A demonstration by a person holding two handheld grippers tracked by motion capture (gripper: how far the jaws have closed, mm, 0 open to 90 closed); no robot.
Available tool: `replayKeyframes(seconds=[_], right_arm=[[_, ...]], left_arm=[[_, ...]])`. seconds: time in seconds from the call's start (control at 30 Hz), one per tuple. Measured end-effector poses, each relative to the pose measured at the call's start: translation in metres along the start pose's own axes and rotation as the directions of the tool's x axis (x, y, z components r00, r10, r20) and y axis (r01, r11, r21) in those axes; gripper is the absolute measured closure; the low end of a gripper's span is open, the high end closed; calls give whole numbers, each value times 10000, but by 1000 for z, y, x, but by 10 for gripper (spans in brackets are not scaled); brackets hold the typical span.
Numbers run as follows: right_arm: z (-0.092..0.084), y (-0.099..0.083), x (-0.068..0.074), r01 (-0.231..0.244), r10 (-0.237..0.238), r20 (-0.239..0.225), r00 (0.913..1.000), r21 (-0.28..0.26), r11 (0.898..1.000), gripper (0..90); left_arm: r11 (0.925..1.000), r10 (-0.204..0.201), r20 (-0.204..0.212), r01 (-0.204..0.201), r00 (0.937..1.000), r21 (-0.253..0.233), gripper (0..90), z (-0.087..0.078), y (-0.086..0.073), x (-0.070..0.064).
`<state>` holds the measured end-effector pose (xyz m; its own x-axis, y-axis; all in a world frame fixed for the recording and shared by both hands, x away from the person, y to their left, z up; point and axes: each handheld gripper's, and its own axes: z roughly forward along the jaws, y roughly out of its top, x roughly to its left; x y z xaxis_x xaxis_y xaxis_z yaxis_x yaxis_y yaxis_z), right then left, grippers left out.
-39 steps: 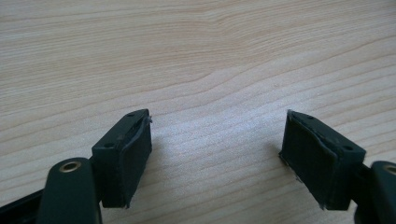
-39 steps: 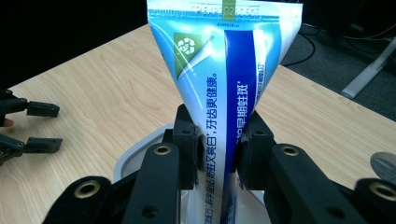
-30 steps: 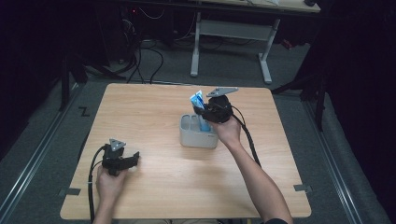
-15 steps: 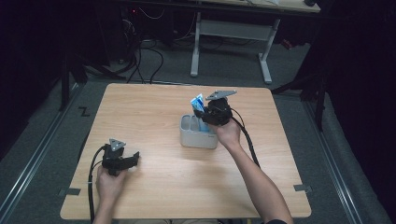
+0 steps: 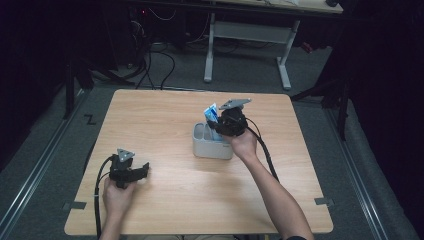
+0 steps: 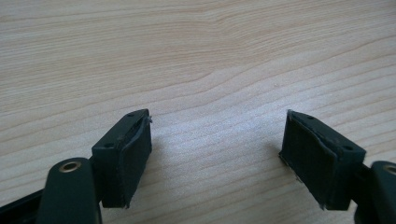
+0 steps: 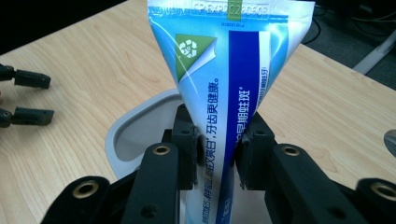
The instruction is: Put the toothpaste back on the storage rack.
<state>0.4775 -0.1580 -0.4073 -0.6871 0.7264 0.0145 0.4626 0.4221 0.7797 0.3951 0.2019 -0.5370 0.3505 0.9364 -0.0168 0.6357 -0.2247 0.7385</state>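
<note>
A blue-and-white toothpaste tube (image 7: 224, 88) stands nearly upright just right of centre in the high view, its flat crimped end uppermost and its lower part down inside a pale grey tub (image 5: 212, 145) on the wooden worktop (image 5: 165, 120). The right tongs (image 7: 218, 154) are clamped on the tube about halfway up its body, one black pad pressing each broad face, as the right gripper view shows at centre frame. The tube looks like a soft laminate: light, easily dented, with a glossy skin that could slide between the pads if the squeeze is slack. A hard pinch on the full belly would likely push paste towards the cap, so the best hold is probably across the flat faces nearer the crimped seam, where the walls lie thin and close together and the seam gives some stiffness. Gripped at mid-body as now, it may sag or swing a little when tipped. The tub is a rounded, open-topped holder with smooth walls; apart from the tube, what can be seen of its hollow, at left in the right gripper view, looks bare, though its floor is hidden. The left tongs (image 6: 217, 158) rest low at the lower left of the high view, spread wide over bare wood with nothing between them.
</note>
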Motion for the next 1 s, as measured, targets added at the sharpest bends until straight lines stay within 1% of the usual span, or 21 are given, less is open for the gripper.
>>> replayKeyframes(seconds=[0.1,0.33,0.47,0.7,0.9,1.0], right_arm=[[4,-2,2,94,-94,38,9999,175,9998,718],[4,-1,2,48,-48,-14,10000,169,9998,710],[5,-3,0,-119,119,-22,9999,107,9999,702],[7,-2,3,-60,60,-18,10000,62,10000,692],[5,-3,0,-236,236,-158,9996,-16,9997,649],[2,-3,-1,-279,280,-193,9994,68,9996,612]], left_arm=[[10000,18,-3,-18,10000,3,245,0,0,0],[10000,-10,22,10,10000,-5,244,0,0,0],[10000,-4,22,4,10000,5,244,0,0,0],[10000,-11,32,11,10000,-11,243,0,0,0],[10000,-22,43,22,10000,-17,243,0,0,1],[10000,2,24,-2,10000,-10,243,0,0,0]])
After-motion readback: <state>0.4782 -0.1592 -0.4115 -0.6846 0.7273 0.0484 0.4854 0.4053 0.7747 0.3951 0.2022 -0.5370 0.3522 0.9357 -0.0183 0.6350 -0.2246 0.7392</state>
